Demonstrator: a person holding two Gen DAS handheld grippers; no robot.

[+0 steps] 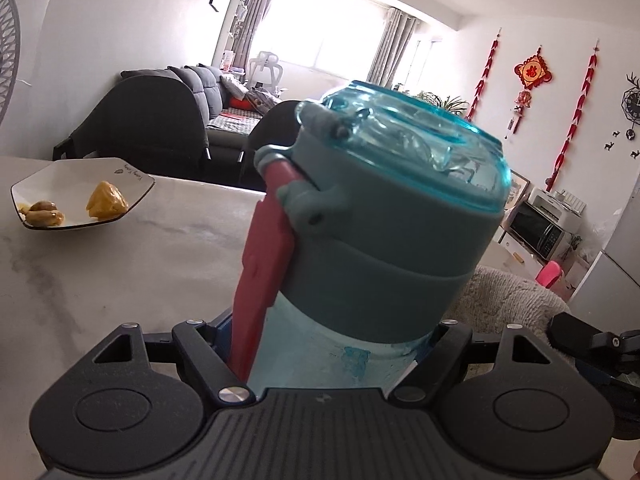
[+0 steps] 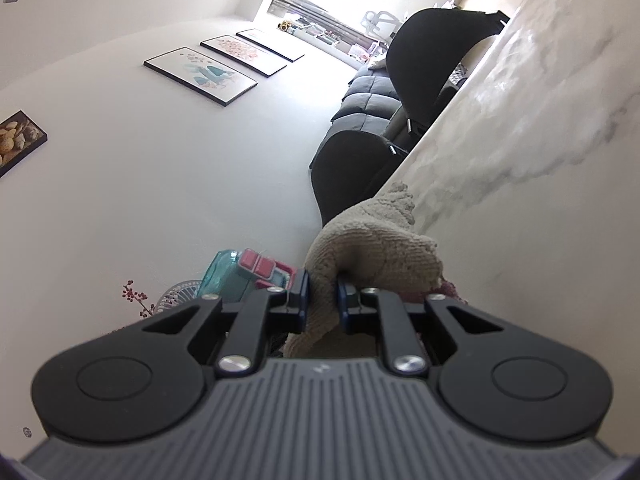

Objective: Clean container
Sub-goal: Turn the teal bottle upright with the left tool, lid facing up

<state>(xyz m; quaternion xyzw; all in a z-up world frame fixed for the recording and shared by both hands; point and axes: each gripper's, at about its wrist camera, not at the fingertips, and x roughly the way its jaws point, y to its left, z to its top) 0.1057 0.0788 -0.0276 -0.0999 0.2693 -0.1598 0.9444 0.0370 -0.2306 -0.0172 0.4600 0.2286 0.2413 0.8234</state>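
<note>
A lived-in home is shown, an open living and dining room. A grey sofa (image 1: 200, 88) is set under framed pictures (image 2: 200, 76) near a bright curtained window (image 1: 320, 28). Red festive hangings (image 1: 534, 74) are pinned on a white wall, a microwave (image 1: 538, 226) is placed below, and a plate of food (image 1: 80, 196) is left on a marble table (image 1: 140, 260).

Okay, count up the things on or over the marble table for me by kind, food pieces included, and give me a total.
Bottles: 1, the teal bottle in the left gripper
Cloths: 1, the beige cloth in the right gripper
Plates: 1, the white plate
Food pieces on the plate: 2, a yellow lump and a brown piece
Total: 5
</note>
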